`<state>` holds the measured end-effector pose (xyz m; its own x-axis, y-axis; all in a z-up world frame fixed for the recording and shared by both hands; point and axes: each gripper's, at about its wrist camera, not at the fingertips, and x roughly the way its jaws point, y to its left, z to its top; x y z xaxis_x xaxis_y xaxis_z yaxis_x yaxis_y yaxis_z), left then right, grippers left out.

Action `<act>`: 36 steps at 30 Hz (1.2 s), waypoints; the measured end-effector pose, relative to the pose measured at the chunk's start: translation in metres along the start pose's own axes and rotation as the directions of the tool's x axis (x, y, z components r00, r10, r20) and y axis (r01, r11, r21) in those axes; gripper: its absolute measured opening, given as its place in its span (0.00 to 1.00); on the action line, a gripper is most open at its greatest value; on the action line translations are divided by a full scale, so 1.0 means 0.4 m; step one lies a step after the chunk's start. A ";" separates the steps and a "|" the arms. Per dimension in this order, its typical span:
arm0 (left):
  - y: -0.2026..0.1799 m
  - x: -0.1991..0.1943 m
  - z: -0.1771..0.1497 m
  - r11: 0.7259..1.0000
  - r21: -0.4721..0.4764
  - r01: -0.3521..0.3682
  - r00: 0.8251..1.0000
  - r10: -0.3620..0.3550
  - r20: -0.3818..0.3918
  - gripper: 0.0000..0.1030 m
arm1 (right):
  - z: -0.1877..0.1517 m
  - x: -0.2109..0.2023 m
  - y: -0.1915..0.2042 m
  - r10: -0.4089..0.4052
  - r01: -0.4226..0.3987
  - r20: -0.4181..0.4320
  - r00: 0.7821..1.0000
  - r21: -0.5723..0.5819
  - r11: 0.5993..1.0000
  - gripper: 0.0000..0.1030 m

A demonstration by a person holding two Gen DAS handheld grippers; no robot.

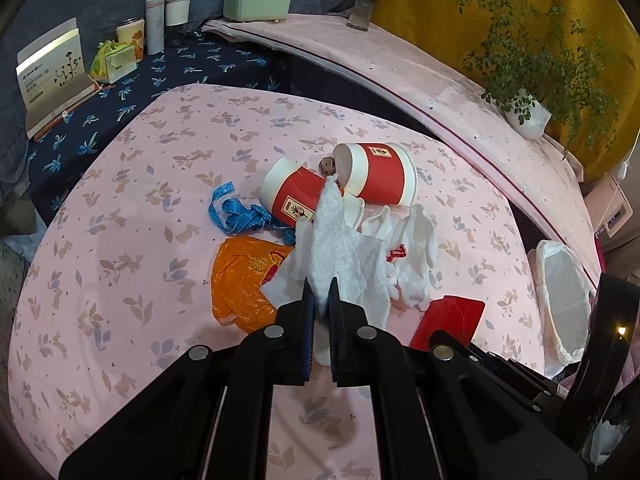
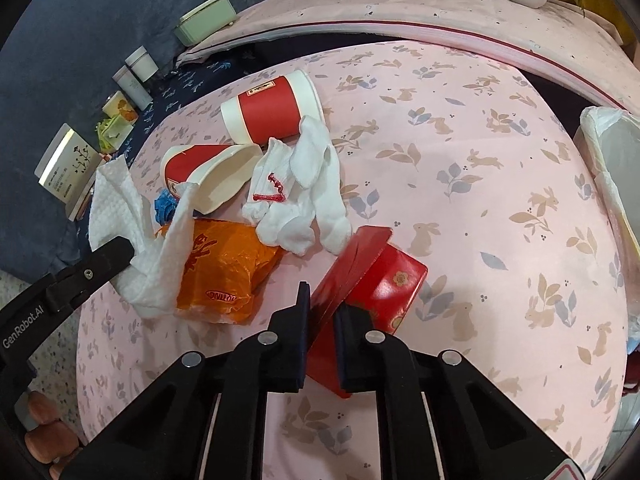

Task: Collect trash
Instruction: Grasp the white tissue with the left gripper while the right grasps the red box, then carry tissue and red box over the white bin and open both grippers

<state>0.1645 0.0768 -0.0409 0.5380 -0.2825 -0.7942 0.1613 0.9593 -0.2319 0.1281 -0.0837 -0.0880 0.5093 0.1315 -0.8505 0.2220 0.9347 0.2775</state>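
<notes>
1. The left claw [image 1: 319, 300] is clenched on a white paper towel [image 1: 340, 248]. The towel is crumpled and quilted, and it hangs up off the pink rabbit-print cloth [image 1: 120, 240] that covers the counter.
2. The right claw [image 2: 322, 312] is clenched on a flat red envelope [image 2: 344, 280]. The envelope stands tilted between the pads, with its far end leaning over a red box [image 2: 394, 284].
3. The red box is glossy with a small flower print. It lies on the cloth just beyond the right claw.
4. Two paper cups lie on their sides near the middle of the cloth. Each is red with white bands and a small label. The near cup [image 2: 208, 176] is squashed at its mouth. The far cup [image 2: 272, 110] keeps its round shape.
5. One orange plastic bag [image 2: 224, 268] lies crumpled, with red print on it, just beside the towel and the red envelope.
6. White gloves [image 2: 304, 196] lie in a heap between the cups and the red box. They carry a red stitched mark. Their count cannot be told.
7. One blue measuring tape [image 1: 236, 212] lies looped beside the near cup.
8. One bin lined with a white bag [image 1: 564, 300] stands at the right edge of the counter, well apart from the heap.
9. Beyond the cloth stand one green box [image 1: 256, 4] and one potted plant [image 1: 528, 116].
</notes>
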 end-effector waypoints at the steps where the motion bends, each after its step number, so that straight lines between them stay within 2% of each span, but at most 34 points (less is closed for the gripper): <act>1: -0.005 -0.003 0.000 1.000 0.001 0.005 1.000 -0.005 0.002 0.05 | 0.001 -0.008 -0.002 0.000 0.000 0.008 1.000 -0.002 1.000 0.04; 3: -0.017 -0.010 0.000 1.000 0.006 0.013 1.000 -0.013 0.006 0.05 | 0.005 -0.028 -0.006 -0.008 0.008 0.028 1.000 -0.007 1.000 0.01; 14: -0.123 -0.044 -0.003 0.996 0.046 0.083 0.996 -0.084 0.018 0.05 | 0.036 -0.162 -0.062 -0.026 0.026 0.144 0.989 0.000 1.000 0.01; 27: -0.321 -0.049 -0.008 0.978 0.112 0.176 0.984 -0.177 0.002 0.05 | 0.067 -0.273 -0.212 -0.089 0.088 0.227 0.970 0.016 0.996 0.01; 32: -0.417 -0.034 -0.010 0.965 0.144 0.221 0.975 -0.221 -0.019 0.05 | 0.077 -0.307 -0.301 -0.126 0.117 0.249 0.960 0.052 0.992 0.01; 36: -0.495 -0.016 -0.006 0.944 0.154 0.291 0.957 -0.287 -0.050 0.05 | 0.083 -0.328 -0.372 -0.167 0.154 0.258 0.951 0.072 0.985 0.01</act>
<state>0.1271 -0.1113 0.0089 0.4274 -0.5453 -0.7211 0.4365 0.8229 -0.3636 0.0559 -0.2510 -0.0028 0.6622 -0.1167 -0.7402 0.3572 0.9175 0.1749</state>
